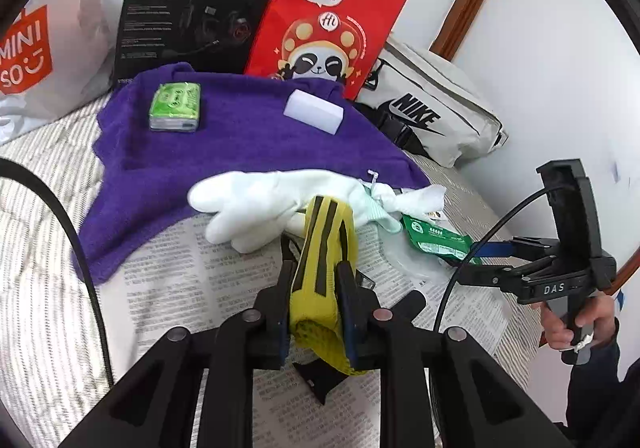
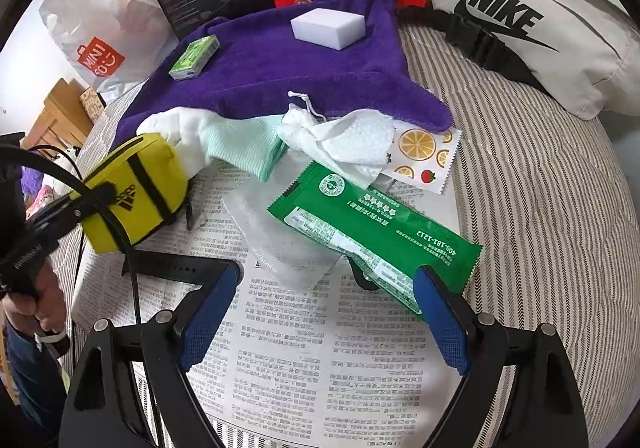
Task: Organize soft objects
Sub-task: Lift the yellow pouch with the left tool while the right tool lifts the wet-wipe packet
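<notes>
My left gripper (image 1: 316, 280) is shut on a yellow pouch with black stripes (image 1: 326, 248), held over the newspaper (image 1: 208, 280); the pouch also shows in the right wrist view (image 2: 132, 191). White gloves (image 1: 260, 203) with mint cuffs (image 2: 244, 147) lie at the edge of the purple towel (image 1: 248, 139). A white sponge block (image 1: 314, 111) and a green tissue pack (image 1: 175, 107) rest on the towel. My right gripper (image 2: 328, 312) is open and empty over the newspaper (image 2: 320, 360), its right finger beside a green wipe packet (image 2: 372, 232).
A crumpled white tissue (image 2: 344, 143) and a fruit-print sachet (image 2: 424, 155) lie near the packet. A red panda bag (image 1: 324, 19), black box (image 1: 196, 3), Miniso bag (image 1: 44, 43) and Nike pouch (image 1: 432, 111) line the back. Striped bedding (image 2: 540, 207) lies underneath.
</notes>
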Tool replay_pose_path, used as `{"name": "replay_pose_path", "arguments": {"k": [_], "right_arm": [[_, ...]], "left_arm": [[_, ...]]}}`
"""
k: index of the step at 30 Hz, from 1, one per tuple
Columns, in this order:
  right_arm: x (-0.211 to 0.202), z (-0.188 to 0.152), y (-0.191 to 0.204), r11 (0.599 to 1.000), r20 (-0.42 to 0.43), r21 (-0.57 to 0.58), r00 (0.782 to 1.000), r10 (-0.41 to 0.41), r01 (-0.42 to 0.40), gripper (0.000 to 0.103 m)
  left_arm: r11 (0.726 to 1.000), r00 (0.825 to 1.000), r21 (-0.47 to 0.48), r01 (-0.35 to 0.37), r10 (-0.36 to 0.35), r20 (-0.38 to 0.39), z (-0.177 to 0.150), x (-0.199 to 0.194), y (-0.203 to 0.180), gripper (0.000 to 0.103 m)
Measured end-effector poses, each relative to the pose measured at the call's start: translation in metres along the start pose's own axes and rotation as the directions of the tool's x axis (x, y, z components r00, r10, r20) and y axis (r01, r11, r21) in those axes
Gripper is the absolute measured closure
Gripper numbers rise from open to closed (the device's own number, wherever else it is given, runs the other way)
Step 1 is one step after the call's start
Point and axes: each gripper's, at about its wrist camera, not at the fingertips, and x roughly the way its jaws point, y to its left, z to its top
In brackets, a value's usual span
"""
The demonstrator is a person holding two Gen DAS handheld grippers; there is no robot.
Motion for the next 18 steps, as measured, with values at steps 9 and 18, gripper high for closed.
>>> {"name": "replay_pose_path", "arguments": {"k": [9,18], "right_arm": [[-0.003,-0.002,-0.003,1.000,0.000,0.003,1.000,-0.006,0.006,0.014],[-0.011,0.000,-0.015,0.999,0.025,0.008,0.999,-0.038,0.038,0.014]], "left_arm": [[0.999,0.999,-0.028,0.016,-0.017,-0.036,-0.004,0.028,-0.001,0.088],[0.999,0.999,-0.032,-0.032,0.033,0.011,0.001,-0.004,0.004,0.090]]}}
